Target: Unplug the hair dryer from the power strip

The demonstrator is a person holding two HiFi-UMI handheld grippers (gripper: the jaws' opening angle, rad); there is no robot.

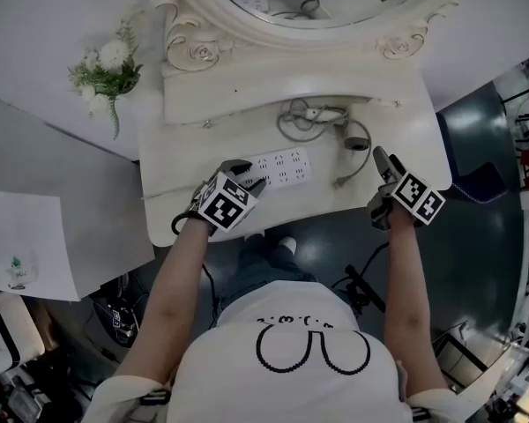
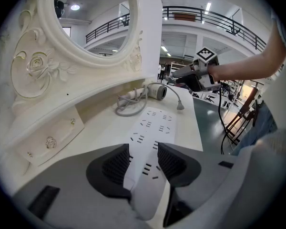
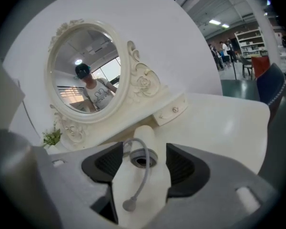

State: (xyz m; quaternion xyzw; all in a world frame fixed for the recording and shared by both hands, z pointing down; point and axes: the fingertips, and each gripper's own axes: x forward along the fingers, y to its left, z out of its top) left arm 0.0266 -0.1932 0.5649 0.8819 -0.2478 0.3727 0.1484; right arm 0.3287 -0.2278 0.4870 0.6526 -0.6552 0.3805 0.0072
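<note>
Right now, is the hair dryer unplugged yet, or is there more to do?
Looks done: the plug lies loose on the table, out of the power strip, whose sockets look empty. In hand: the left gripper clamps the strip's end; the right gripper hangs open over the plug, gripping nothing. Left: probably just letting go of the strip.
</note>
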